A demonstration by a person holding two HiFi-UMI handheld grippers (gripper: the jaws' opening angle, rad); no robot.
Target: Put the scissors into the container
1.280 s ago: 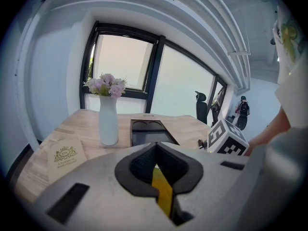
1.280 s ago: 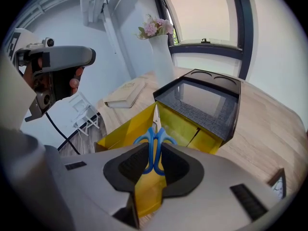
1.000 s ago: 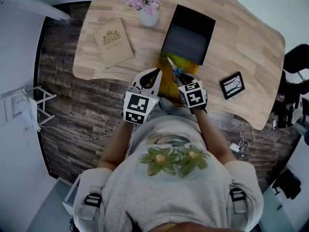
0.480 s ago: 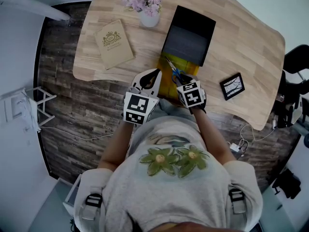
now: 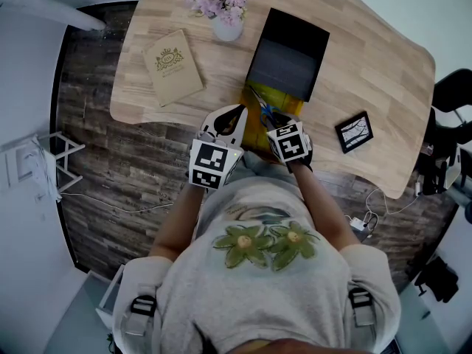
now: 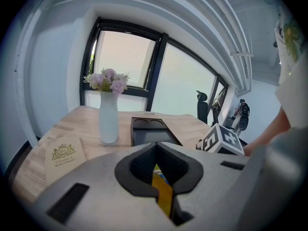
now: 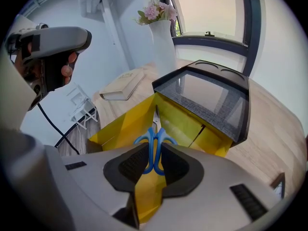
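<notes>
Gently lower the scissors [image 7: 155, 131], clamped in the right gripper [image 7: 154, 150] fingers, blades-first into the container [image 7: 120, 126] just ahead; left gripper [image 6: 156, 145] fingers together.

Daylight glows in tall dark-framed windows [image 6: 126, 57] behind a pale wooden tabletop [image 5: 369, 57], dark plank floor [image 5: 96, 146] below, white walls [image 6: 53, 71] around, a black chair [image 6: 202, 104] by the glass.
</notes>
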